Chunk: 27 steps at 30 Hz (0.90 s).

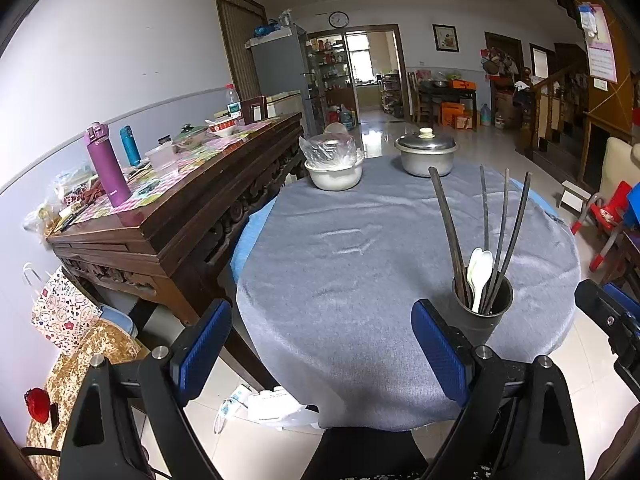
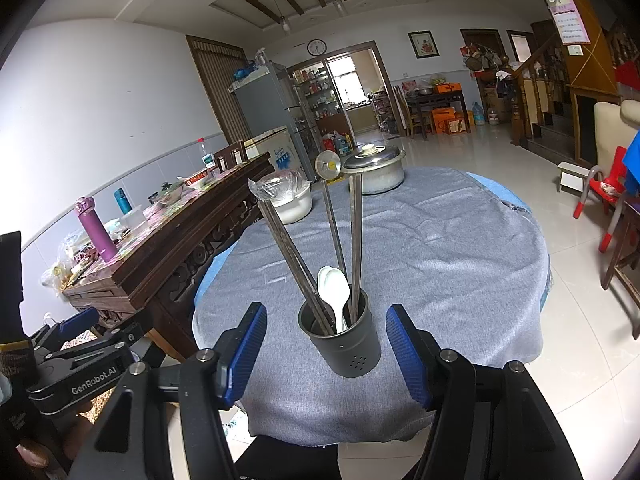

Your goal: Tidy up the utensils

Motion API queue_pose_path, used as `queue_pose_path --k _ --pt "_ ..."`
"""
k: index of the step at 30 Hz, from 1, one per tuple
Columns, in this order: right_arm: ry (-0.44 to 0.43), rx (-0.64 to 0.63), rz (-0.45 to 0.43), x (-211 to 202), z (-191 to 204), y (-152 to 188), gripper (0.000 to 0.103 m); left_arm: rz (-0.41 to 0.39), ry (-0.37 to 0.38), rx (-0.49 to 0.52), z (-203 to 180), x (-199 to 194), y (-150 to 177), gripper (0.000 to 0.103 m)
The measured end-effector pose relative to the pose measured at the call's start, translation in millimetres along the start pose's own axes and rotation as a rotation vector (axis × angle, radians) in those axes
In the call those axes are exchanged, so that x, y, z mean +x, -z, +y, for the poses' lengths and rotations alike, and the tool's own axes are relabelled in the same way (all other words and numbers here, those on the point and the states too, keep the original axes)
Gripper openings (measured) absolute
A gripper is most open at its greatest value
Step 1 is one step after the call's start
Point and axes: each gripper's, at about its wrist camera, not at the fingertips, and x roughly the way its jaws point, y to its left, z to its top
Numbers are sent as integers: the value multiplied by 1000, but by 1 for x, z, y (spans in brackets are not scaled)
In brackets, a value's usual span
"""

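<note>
A dark metal utensil holder (image 2: pixel 343 340) stands near the front edge of the round table under a grey cloth (image 2: pixel 432 248). It holds several dark chopsticks (image 2: pixel 352 240) and two white spoons (image 2: pixel 335 292). My right gripper (image 2: pixel 326 356) is open, its blue pads either side of the holder without touching it. In the left wrist view the holder (image 1: pixel 482 306) stands to the right of my left gripper (image 1: pixel 322 350), which is open and empty above the table's front edge. The chopsticks (image 1: pixel 496 232) and spoons (image 1: pixel 480 276) show there too.
A steel lidded pot (image 1: pixel 426 154) and a white bowl covered with plastic (image 1: pixel 334 168) stand at the far side of the table. A wooden sideboard (image 1: pixel 168 216) with bottles and dishes stands to the left. A red chair (image 2: pixel 606 196) stands at the right.
</note>
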Motion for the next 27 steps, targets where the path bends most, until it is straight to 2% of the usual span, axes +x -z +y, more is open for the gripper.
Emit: queue_pose_path --k 27 --pt "1 -8 2 2 1 3 66 15 13 -15 5 3 4 91"
